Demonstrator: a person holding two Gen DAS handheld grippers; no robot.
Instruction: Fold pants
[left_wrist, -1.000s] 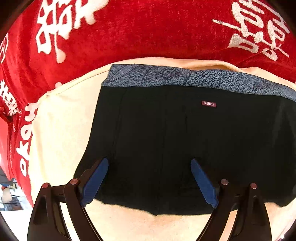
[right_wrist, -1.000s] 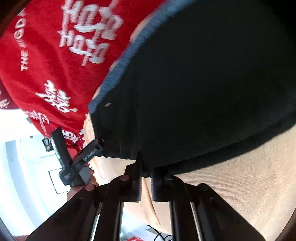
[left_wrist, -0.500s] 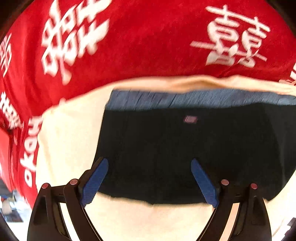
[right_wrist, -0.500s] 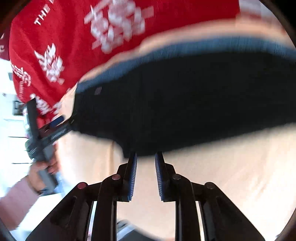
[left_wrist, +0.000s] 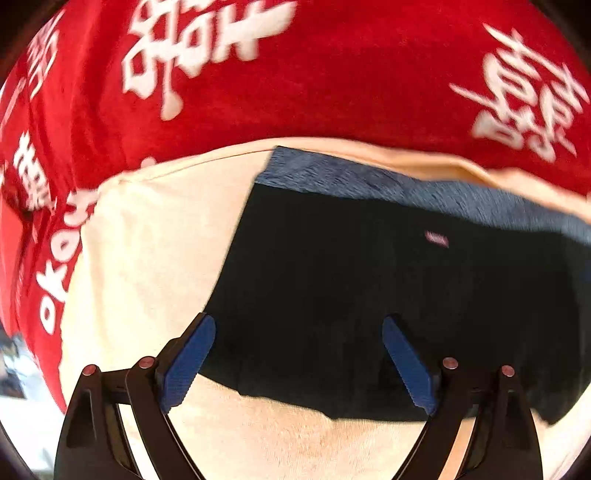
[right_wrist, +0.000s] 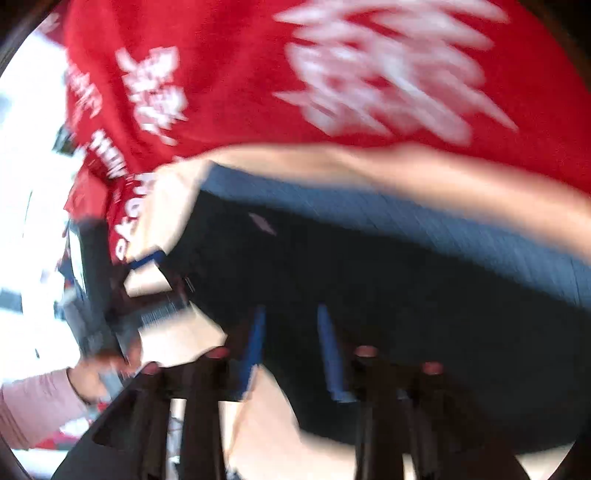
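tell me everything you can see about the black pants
The black pants lie folded into a compact, roughly rectangular block on a cream cloth. The fabric looks dark, soft and matte. A blue-grey patterned waistband runs along the far edge, and a small reddish label sits just below it. The near edge looks fairly straight with a slight notch. Neither gripper holds them: the left gripper hovers wide open over the near edge, and the right gripper's jaws have just been opening.

Bright, even light. Right wrist view heavily motion-blurred throughout; window glare blown out at left of frame. Left wrist view mildly blurred. Fisheye bending, dark corners.
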